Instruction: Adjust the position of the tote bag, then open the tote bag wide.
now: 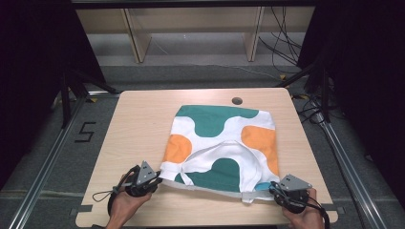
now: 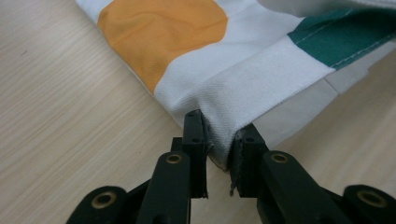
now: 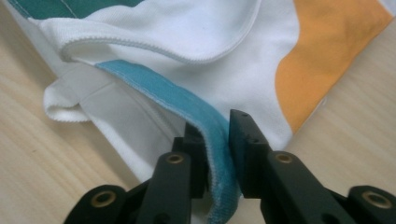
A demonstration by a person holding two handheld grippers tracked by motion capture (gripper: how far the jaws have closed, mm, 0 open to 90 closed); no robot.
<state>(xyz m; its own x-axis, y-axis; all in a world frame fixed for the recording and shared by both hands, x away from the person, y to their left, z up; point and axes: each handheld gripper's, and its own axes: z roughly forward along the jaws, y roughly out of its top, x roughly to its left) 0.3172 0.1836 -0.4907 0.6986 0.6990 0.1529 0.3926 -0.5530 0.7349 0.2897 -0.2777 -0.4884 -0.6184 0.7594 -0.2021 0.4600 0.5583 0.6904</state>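
**Jaws clamped on both near corners of the patterned cloth**

The jaws of the left gripper are closed on the white hem at one near corner of the cloth, the fabric bunching up between the two black tips. The jaws of the right gripper pinch a blue trim strip at the opposite near corner, the strip running up and away from the tips toward the left of that view. Just beyond the right jaws lies white fabric with an orange patch off to their right; beyond the left jaws an orange patch sits ahead and green fabric to the right.

In the high view the cloth lies mostly flat on the counter, its far edge well ahead of both grippers and a white loop of fabric folded over its middle. Each hand holds one corner, well apart from the other. Holding the two near corners like this probably lets the person keep that edge taut, so it can be lifted, straightened or folded away from them evenly.
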